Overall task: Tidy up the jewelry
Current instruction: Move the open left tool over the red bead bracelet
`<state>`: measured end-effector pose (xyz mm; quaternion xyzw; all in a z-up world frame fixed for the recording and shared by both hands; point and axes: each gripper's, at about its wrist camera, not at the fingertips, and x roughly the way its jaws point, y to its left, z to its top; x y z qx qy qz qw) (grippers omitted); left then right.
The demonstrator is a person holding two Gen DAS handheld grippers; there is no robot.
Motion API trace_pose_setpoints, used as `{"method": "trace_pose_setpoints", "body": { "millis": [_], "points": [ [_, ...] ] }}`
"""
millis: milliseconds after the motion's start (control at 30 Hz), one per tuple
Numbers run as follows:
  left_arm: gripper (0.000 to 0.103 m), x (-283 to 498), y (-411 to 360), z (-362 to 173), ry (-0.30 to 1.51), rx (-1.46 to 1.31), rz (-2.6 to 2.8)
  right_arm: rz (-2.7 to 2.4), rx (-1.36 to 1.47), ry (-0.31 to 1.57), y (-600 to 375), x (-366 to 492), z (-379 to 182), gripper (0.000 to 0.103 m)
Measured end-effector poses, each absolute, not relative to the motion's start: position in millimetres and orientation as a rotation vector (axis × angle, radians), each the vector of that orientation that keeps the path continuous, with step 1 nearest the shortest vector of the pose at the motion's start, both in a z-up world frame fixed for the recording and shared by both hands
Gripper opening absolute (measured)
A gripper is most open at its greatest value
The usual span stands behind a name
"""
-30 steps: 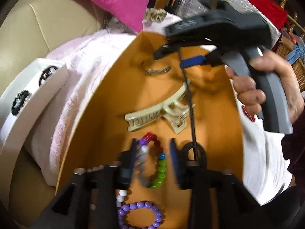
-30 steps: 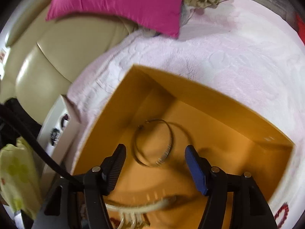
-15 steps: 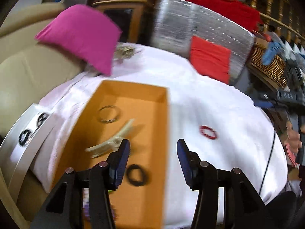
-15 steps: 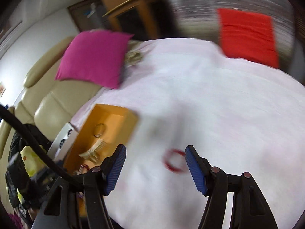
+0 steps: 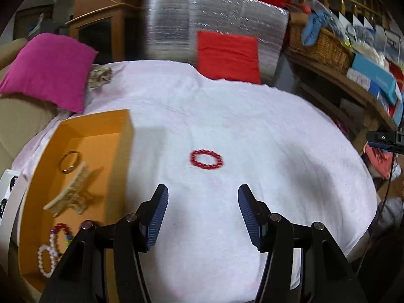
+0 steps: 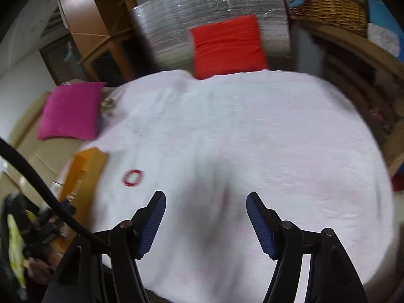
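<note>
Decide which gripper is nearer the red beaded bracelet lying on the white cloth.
Left. The left gripper faces the red beaded bracelet just ahead; the right gripper sits farther off, with the bracelet to its left.

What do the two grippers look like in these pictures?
Both the left gripper and the right gripper have a black frame with silver round pivot pins. Their fingers carry dark blue ribbed pads. A thick black cable curves past the right gripper's left side.

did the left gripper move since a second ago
Yes. The left gripper has pulled out of the orange box and swung right; it is now open, facing the red bracelet on the cloth.
</note>
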<state>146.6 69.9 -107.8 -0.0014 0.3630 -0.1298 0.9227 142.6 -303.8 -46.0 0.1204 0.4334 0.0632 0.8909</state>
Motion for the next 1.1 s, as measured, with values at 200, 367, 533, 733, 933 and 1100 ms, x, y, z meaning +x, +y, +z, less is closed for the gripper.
{"method": "trace_pose_setpoints", "body": {
  "millis": [200,367,533,733,933,1100],
  "points": [
    [0.059,159,43,-122,0.784,0.048,-0.245,0.108,0.166,0.856,-309,119,-65,0.070],
    [0.059,158,32,-133,0.831,0.067,-0.237,0.122,0.119,0.808,-304,90,-65,0.070],
    [0.060,140,16,-126,0.822,0.089,-0.268,0.153,0.130,0.770,-297,77,-44,0.070],
    [0.063,123,9,-112,0.788,0.115,-0.277,0.180,0.101,0.718,-285,73,-22,0.073],
    [0.065,139,19,-127,0.807,0.101,-0.251,0.183,0.122,0.748,-284,90,-36,0.073],
    [0.065,165,26,-145,0.844,0.047,-0.225,0.169,0.135,0.805,-285,105,-61,0.073]
  ]
}}
